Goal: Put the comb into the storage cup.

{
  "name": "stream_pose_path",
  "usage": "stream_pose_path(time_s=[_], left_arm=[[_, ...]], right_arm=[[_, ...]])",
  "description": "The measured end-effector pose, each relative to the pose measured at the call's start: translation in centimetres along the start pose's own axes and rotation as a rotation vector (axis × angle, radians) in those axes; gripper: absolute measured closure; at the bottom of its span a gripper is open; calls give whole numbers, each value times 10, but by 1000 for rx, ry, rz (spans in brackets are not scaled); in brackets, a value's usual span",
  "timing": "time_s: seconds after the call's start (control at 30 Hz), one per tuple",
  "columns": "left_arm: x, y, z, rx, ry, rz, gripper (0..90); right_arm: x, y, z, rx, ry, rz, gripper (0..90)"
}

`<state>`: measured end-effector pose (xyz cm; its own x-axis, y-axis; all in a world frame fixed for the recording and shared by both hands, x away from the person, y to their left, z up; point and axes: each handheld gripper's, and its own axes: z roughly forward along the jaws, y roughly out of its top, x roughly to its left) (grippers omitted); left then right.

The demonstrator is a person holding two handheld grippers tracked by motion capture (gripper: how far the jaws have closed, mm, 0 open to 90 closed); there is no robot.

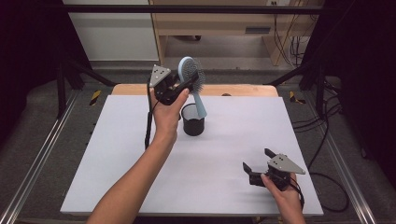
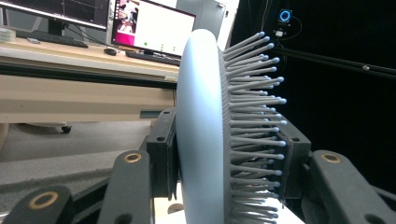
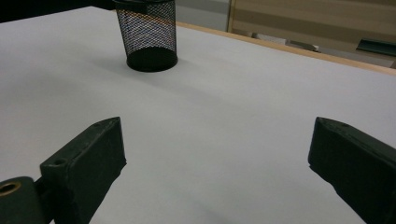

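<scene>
A pale blue hairbrush (image 1: 192, 77) hangs above the table with its handle pointing down toward a black mesh cup (image 1: 193, 120). My left gripper (image 1: 185, 84) is shut on the brush head. In the left gripper view the brush (image 2: 205, 135) stands edge-on between the jaws, its bristles pointing right. Whether the handle tip touches the cup I cannot tell. My right gripper (image 1: 258, 159) rests near the table's front right, open, with nothing between its jaws. The right gripper view shows the mesh cup (image 3: 149, 35) standing upright farther off.
A white sheet (image 1: 116, 154) covers the table, with a wooden edge (image 1: 243, 89) at the back. A desk with monitors (image 2: 154, 28) lies beyond. Metal rails (image 1: 32, 168) and cables (image 1: 327, 140) run along both sides.
</scene>
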<state>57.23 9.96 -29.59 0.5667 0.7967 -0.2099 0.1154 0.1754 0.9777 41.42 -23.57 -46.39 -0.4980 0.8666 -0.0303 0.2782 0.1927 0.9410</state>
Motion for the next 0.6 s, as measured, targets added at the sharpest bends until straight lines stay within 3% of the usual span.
stream_pose_path(time_s=[0.17,0.6], left_arm=[[4,0,3,-13,5,-5,520],[13,-9,12,4,32,10,519]], right_arm=[[0,0,-1,6,28,14,43],[0,0,0,12,33,8,44]])
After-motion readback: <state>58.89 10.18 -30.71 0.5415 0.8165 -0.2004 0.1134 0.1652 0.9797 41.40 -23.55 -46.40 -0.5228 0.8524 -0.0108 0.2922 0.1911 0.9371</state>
